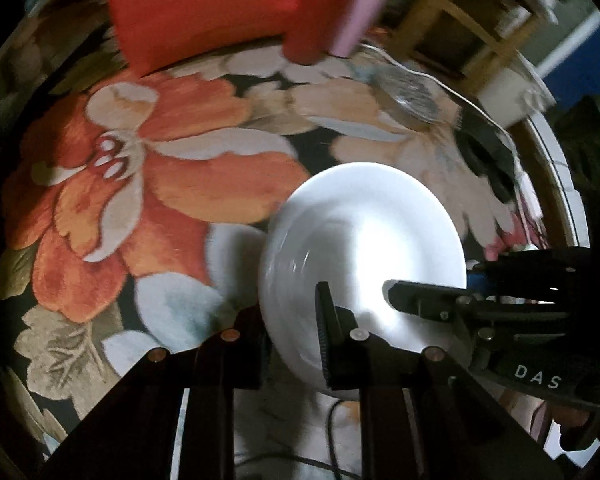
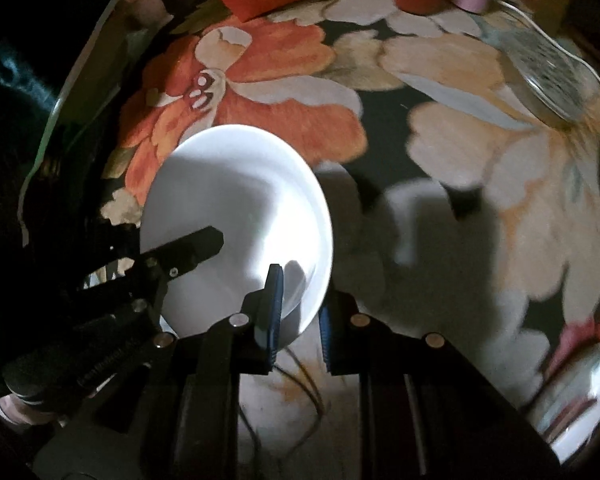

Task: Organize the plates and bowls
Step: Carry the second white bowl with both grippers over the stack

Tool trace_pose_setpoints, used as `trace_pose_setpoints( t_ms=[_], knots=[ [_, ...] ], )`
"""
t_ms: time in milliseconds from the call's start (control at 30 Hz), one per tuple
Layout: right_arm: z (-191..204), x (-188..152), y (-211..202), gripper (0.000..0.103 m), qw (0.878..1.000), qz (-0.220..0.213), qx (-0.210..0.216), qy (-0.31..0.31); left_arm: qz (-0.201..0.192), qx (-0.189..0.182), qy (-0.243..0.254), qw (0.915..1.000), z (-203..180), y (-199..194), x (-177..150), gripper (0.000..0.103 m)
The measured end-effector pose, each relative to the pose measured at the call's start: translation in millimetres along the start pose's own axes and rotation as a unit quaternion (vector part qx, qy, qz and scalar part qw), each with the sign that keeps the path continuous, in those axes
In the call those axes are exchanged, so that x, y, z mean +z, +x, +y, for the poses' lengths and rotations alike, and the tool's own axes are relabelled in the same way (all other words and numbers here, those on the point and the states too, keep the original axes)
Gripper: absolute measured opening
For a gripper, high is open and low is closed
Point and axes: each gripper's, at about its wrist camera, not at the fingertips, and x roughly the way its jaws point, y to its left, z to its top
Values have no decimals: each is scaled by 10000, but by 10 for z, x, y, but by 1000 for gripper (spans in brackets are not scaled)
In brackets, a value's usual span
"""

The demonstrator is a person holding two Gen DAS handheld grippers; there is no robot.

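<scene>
A white bowl (image 1: 360,264) is held above a floral rug by both grippers. My left gripper (image 1: 296,340) is shut on the bowl's left rim, one finger inside and one outside. In the right wrist view the same bowl (image 2: 236,208) fills the left middle, and my right gripper (image 2: 300,320) is shut on its right rim, one finger inside the bowl. Each view shows the other gripper's fingers (image 1: 420,300) reaching into the bowl; the left gripper's fingers (image 2: 192,252) come in from the left.
The floral rug (image 1: 172,184) covers the floor. A red cushion (image 1: 204,8) and a pink cylinder (image 1: 360,12) stand at the far edge. A clear glass dish (image 2: 548,76) and a white cable lie at the far right. A wooden stool (image 1: 460,20) stands behind.
</scene>
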Motion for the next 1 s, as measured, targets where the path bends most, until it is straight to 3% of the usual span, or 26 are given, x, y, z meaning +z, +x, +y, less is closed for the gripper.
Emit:
trace_pose_setpoints(
  t_ms=[367, 1000],
  knots=[
    [-654, -687, -572, 17, 9936, -108, 88, 1121, 218, -315, 773, 9963, -1053, -25, -115, 18],
    [-1439, -1334, -1057, 17, 9799, -405, -42, 1955, 427, -605, 1404, 9873, -2142, 165, -176, 18]
  ],
)
